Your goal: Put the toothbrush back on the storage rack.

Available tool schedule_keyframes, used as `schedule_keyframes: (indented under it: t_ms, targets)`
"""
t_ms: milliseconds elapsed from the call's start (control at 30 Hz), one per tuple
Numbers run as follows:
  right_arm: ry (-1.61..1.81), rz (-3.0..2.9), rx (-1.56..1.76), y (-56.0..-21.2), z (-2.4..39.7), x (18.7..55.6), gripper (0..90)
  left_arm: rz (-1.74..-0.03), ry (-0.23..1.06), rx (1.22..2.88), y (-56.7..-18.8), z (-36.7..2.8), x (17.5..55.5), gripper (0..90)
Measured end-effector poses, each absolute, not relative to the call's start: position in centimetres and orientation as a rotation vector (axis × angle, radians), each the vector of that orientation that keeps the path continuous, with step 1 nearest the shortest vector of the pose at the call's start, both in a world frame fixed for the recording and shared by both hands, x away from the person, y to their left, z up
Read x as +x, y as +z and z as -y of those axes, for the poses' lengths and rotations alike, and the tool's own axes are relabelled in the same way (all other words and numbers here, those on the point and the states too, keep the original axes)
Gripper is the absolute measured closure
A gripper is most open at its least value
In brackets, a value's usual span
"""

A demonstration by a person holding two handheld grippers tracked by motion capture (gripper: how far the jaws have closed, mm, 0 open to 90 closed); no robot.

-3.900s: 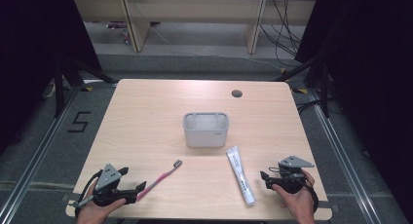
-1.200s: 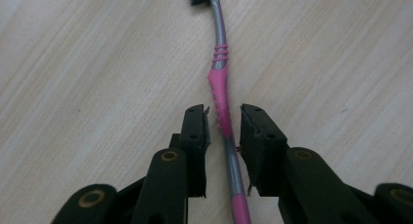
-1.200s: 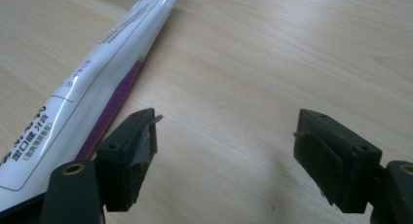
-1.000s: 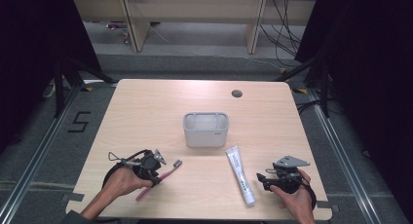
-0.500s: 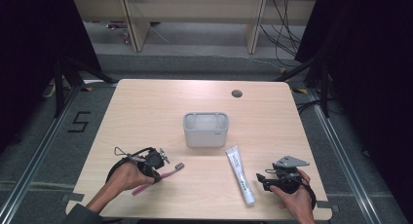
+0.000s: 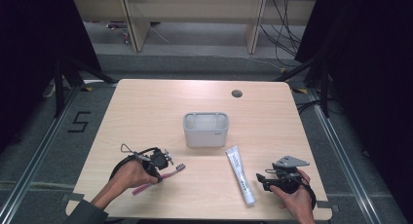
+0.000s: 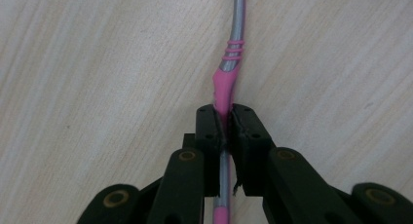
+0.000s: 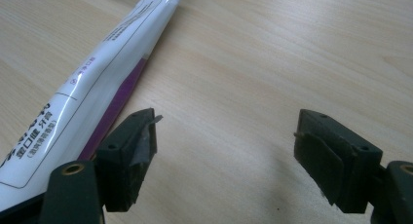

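On table: toothbrush (image 6: 158,180) 1, tube (image 6: 240,175) 1, holder (image 6: 206,129) 1
Left gripper (image 7: 225,129): pinching toothbrush
Right gripper (image 8: 224,151): spread

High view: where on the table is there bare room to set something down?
The far half of the table, behind the grey holder, is bare up to the cable hole. Another patch lies between toothbrush and toothpaste tube. The near corners hold the hands.

Bare table (image 6: 146,107) all round — holder (image 6: 206,129) mid-table.
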State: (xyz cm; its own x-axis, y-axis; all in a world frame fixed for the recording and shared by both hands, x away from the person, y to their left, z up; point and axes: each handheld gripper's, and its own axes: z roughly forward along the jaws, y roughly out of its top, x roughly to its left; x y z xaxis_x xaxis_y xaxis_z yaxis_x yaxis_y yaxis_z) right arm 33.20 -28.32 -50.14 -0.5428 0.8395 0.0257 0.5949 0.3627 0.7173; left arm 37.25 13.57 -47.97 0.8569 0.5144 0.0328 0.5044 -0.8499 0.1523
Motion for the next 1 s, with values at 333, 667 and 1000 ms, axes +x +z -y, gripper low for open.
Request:
schedule_keyframes:
  t_ms: [333, 667, 1000]
  targets:
    - [0.981, -2.278, 1.319, -50.0, 28.2, 33.0, 24.3, -0.774, 0.147, 2.872, -47.7, -14.0, 37.0, 82.1]
    - [0.989, -2.275, 1.284, -50.1, 28.5, 33.2, 24.3, -0.778, 0.198, 2.739, -45.5, -15.6, 36.8, 82.3]
    - [0.974, -2.262, 1.344, -50.0, 28.5, 33.0, 24.3, -0.798, 0.349, 2.497, -42.4, -17.2, 37.3, 82.2]
